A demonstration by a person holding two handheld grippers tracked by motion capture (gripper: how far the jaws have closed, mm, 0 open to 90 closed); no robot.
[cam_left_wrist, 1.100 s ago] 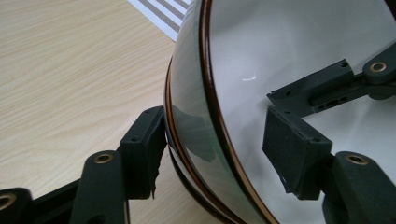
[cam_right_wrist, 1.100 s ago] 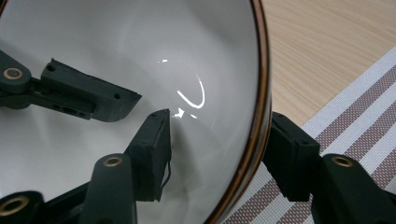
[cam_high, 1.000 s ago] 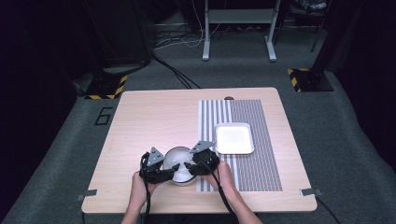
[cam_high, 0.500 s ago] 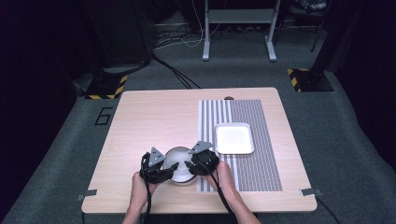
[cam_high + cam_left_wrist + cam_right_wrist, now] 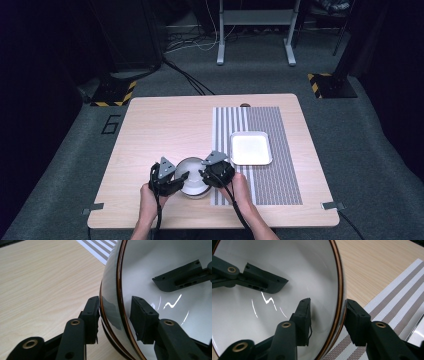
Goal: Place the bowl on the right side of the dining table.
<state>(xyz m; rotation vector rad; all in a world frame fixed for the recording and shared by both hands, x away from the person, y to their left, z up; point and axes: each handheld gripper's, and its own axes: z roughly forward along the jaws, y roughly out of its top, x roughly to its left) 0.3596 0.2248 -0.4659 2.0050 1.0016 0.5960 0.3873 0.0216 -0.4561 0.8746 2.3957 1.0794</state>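
A white bowl [image 5: 193, 184] with a thin brown rim stands near the table's front edge, beside the striped mat. My left gripper [image 5: 181, 179] straddles its left rim: in the left gripper view the outer jaw of the left gripper [image 5: 115, 315] lies against the wall of the bowl [image 5: 162, 260] and the inner jaw stands a little off it. My right gripper [image 5: 204, 174] straddles the right rim. In the right gripper view a gap remains between the inner jaw of the right gripper [image 5: 327, 317] and the bowl [image 5: 287, 260]. Both pairs of jaws have just been closing on the wall.
A grey-and-white striped placemat [image 5: 270, 125] covers the right part of the wooden table [image 5: 165, 125]. A white rectangular tray [image 5: 250, 148] lies on it, just right of the bowl. A small brown object [image 5: 245, 105] sits at the far edge.
Both pairs of jaws have narrowed around the bowl's rim. The hands and the bowl have kept their place.
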